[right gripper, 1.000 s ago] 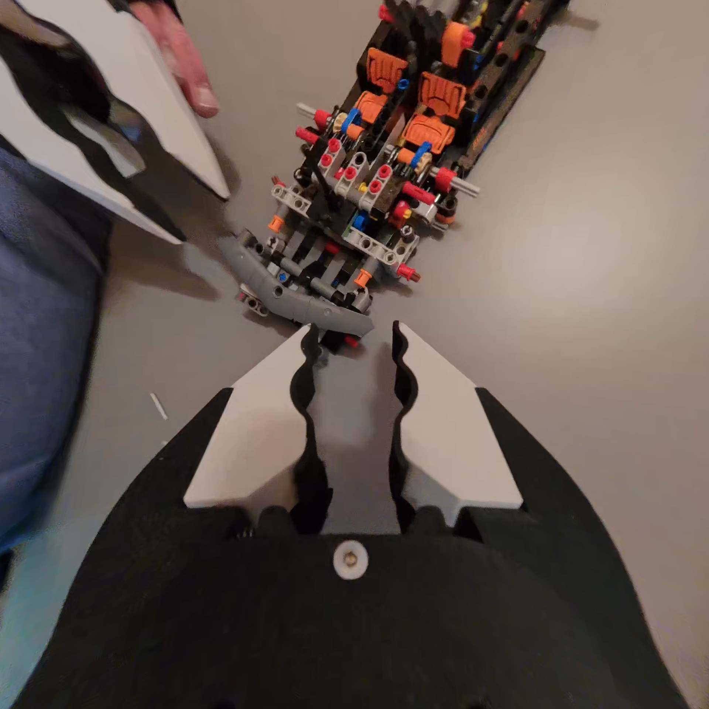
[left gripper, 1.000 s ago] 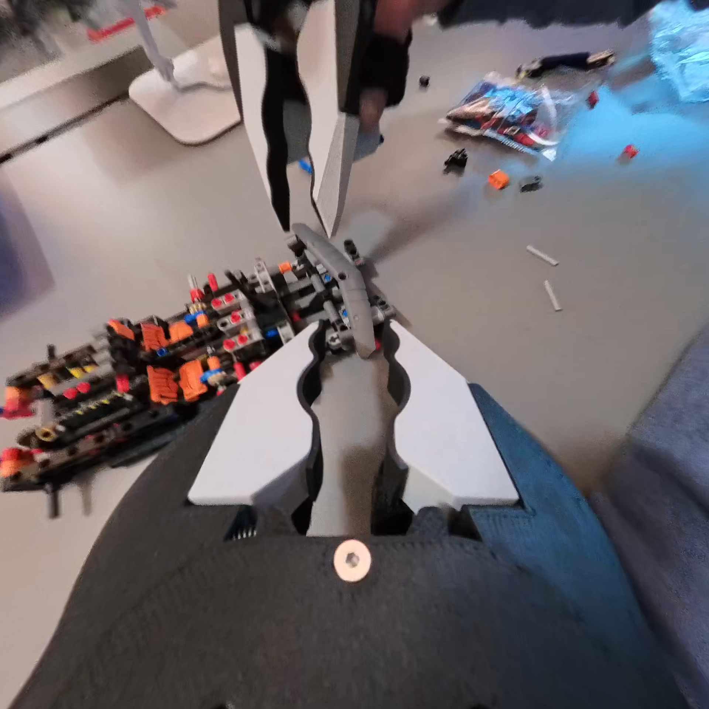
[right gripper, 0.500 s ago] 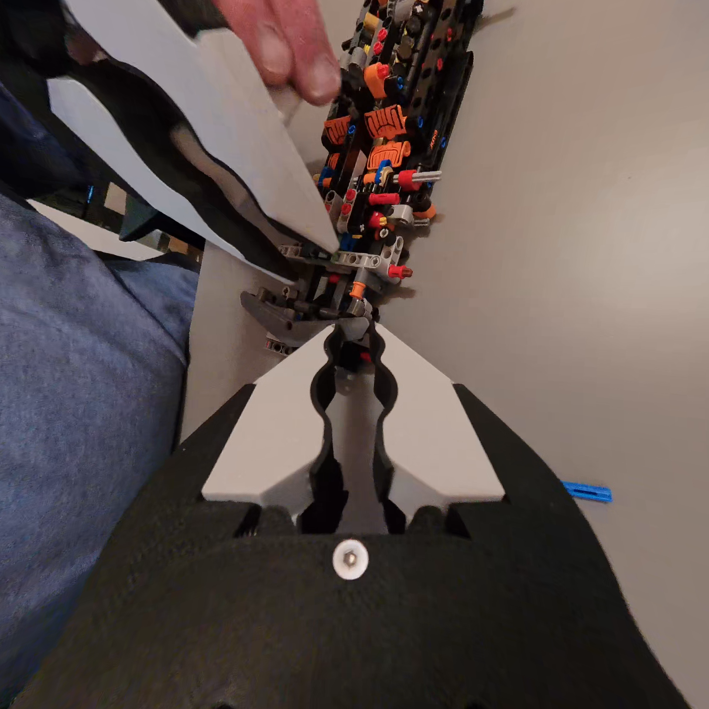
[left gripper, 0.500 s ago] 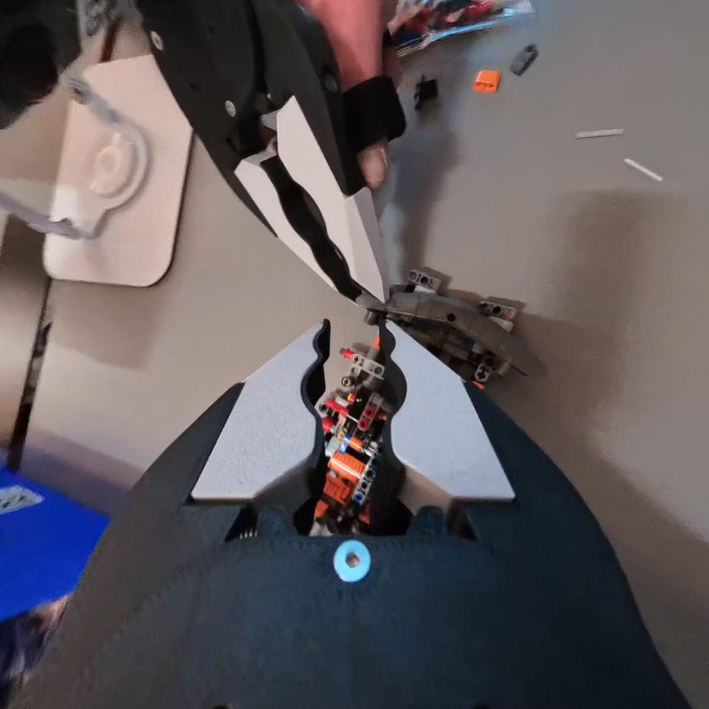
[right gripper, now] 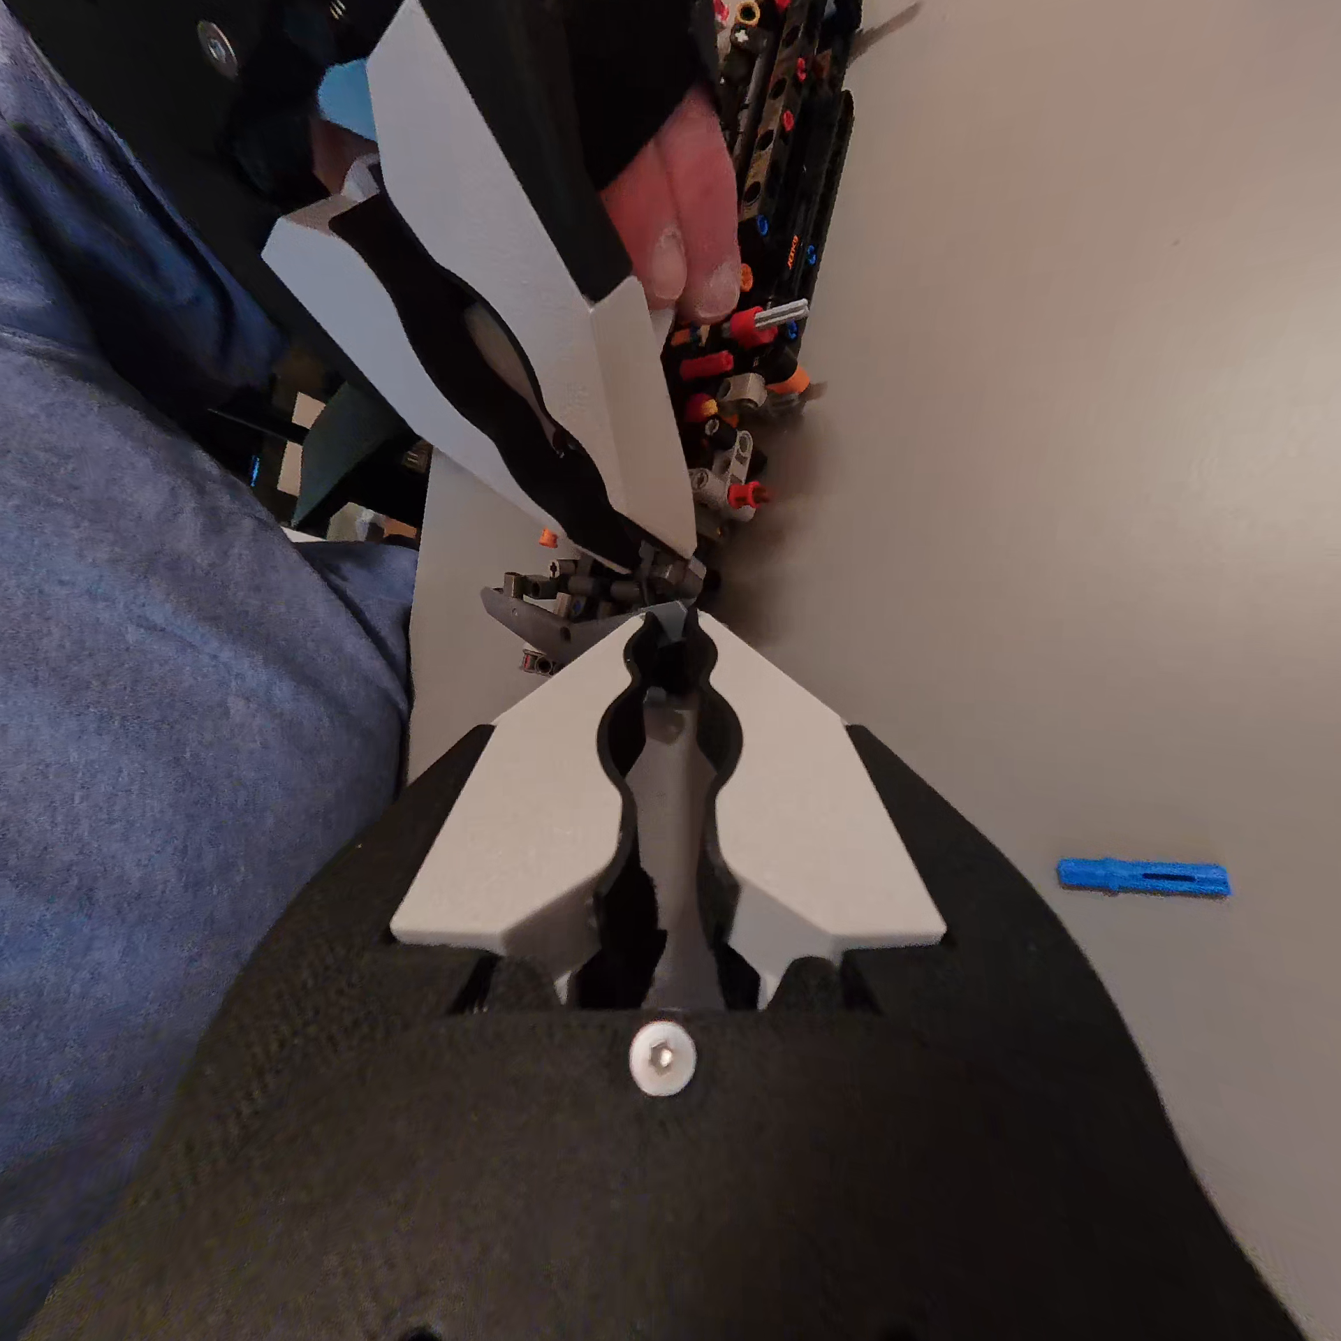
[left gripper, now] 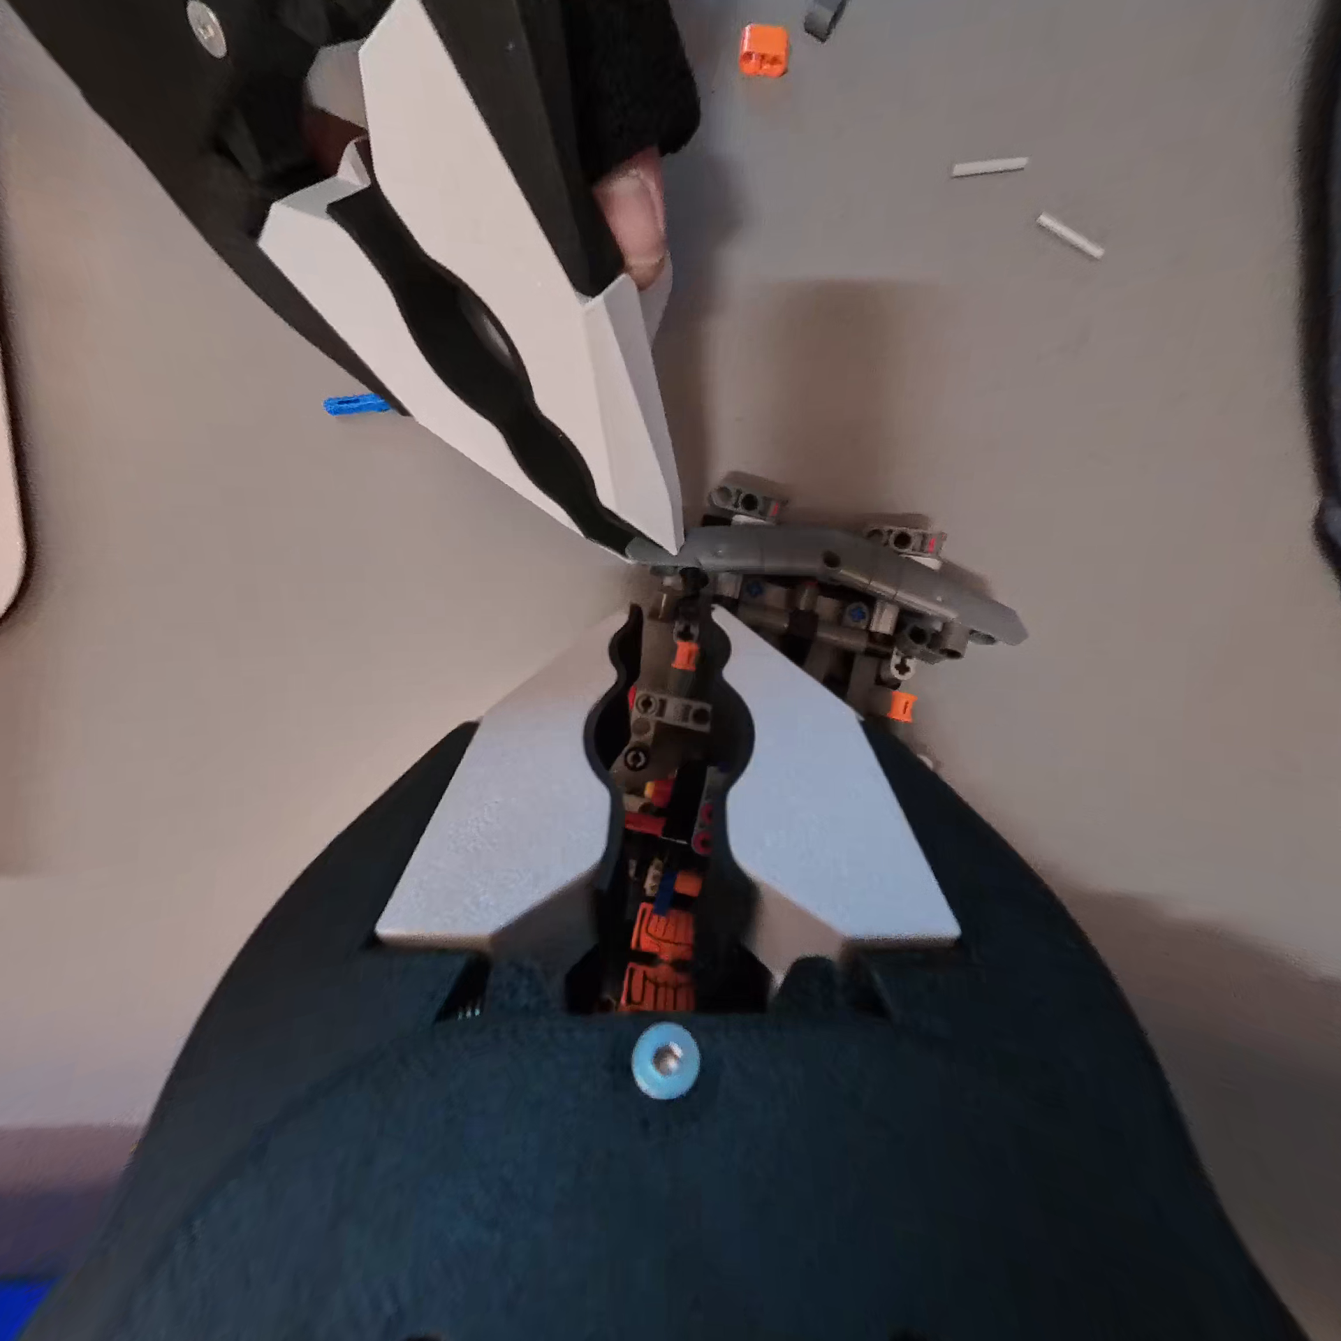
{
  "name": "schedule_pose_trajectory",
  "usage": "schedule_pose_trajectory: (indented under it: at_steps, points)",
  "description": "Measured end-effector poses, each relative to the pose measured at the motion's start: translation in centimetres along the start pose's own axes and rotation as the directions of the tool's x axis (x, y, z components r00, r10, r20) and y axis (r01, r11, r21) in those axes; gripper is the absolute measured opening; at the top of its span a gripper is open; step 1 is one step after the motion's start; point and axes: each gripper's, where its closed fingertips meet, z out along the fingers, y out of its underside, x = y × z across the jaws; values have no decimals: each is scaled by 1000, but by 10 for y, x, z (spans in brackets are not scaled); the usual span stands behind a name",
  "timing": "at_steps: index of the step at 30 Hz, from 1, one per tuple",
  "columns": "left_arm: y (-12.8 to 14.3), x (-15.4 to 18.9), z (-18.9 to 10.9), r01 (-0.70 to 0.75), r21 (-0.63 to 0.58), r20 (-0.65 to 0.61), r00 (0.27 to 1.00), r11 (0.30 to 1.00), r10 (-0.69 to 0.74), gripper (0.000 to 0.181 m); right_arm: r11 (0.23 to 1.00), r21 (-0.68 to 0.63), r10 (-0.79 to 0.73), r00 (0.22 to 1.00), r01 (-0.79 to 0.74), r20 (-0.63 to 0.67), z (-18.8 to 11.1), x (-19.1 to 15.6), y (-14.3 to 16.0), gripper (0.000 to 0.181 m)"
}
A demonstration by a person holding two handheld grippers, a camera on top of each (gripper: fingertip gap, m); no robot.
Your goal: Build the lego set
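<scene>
The long black, orange and red lego model point(right gripper: 780, 218) lies on the grey table point(right gripper: 1088, 435), with a grey curved panel point(left gripper: 834, 566) across its near end. My left gripper point(left gripper: 676, 617) sits over the model point(left gripper: 667, 798), its jaws shut on a grey beam at that end. It also shows in the right wrist view point(right gripper: 675, 566), coming down from above. My right gripper point(right gripper: 671, 620) is shut on one end of the grey curved panel point(right gripper: 537, 624). In the left wrist view it point(left gripper: 653, 559) comes in from the upper left and pinches the panel's tip.
A blue pin point(right gripper: 1143, 876) lies on the table to the right, also in the left wrist view point(left gripper: 352, 404). An orange piece point(left gripper: 763, 59) and two pale axles point(left gripper: 988, 167) point(left gripper: 1069, 234) lie farther off. A person's blue-clad leg point(right gripper: 181, 653) fills the left side. The grippers are tip to tip, or close to it.
Both grippers were open and apart from the model. The left has swung over the model and closed on its end. The right has moved in and closed on the panel's tip.
</scene>
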Motion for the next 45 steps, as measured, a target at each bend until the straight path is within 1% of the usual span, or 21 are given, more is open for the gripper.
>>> schedule_pose_trajectory:
  at_steps: [9,12,15,17,19,20,22,23,24,25,27,28,29,31,33,34,36,39,40,42,45]
  points:
    - [3,7,4,-6,6,-52,999,1000,6,15,997,25,67,997,-68,22,-1,-4,7,4]
    - [5,6,5,-14,-8,-46,999,1000,13,11,996,45,82,997,-82,-8,0,-3,8,6]
    - [6,7,5,-36,-24,-47,998,999,34,10,992,69,107,994,-104,-37,-3,-5,8,22]
    - [6,5,4,-56,-35,-39,998,998,54,9,992,74,112,990,-106,-86,-5,-6,12,35]
    - [4,5,3,-65,-31,-45,997,997,63,9,995,71,84,987,-75,-135,-7,-12,15,42]
    - [4,4,3,-75,-35,-47,996,997,73,9,998,58,40,982,-30,-185,-9,-14,18,43]
    - [4,4,3,-85,-36,-55,995,996,83,8,992,38,-105,950,121,-293,-12,-23,18,42]
    - [4,4,3,-87,-33,-63,994,996,85,8,977,14,-196,918,214,-344,-11,-28,18,41]
    - [4,4,3,-93,-34,-65,994,995,90,8,949,-39,-301,866,312,-399,-9,-32,20,40]
    - [4,4,4,-98,-35,-69,993,995,96,7,900,-110,-424,790,422,-444,-5,-36,22,39]
    - [3,3,4,-110,-36,-71,992,993,107,6,739,-290,-662,577,608,-478,4,-41,27,38]
    - [3,3,4,-114,-39,-71,991,993,111,6,644,-396,-754,456,655,-472,7,-38,30,38]
    - [3,3,4,-116,-40,-73,991,992,113,6,554,-488,-820,342,675,-458,10,-34,33,38]
    - [3,4,4,-120,-44,-73,991,992,116,6,411,-591,-894,181,694,-410,19,-30,36,37]
    - [4,5,4,-113,-43,-83,991,993,109,6,303,-672,-917,15,676,-398,20,-23,31,37]
    - [4,6,4,-111,-42,-88,990,993,107,6,267,-694,-920,-36,669,-389,20,-21,29,37]
    - [4,7,5,-109,-41,-93,990,993,105,5,221,-700,-926,-78,679,-368,26,-23,28,31]
    - [3,7,6,-112,-41,-98,989,993,108,5,161,-724,-931,-140,671,-337,29,-23,27,17]
    - [3,7,6,-114,-39,-100,989,993,109,4,149,-730,-930,-156,667,-332,28,-23,26,16]
    - [1,7,7,-115,-32,-106,988,993,111,4,130,-741,-934,-169,658,-315,28,-23,27,15]
    - [0,6,8,-124,-30,-105,987,992,120,4,126,-753,-941,-163,646,-297,27,-24,27,15]
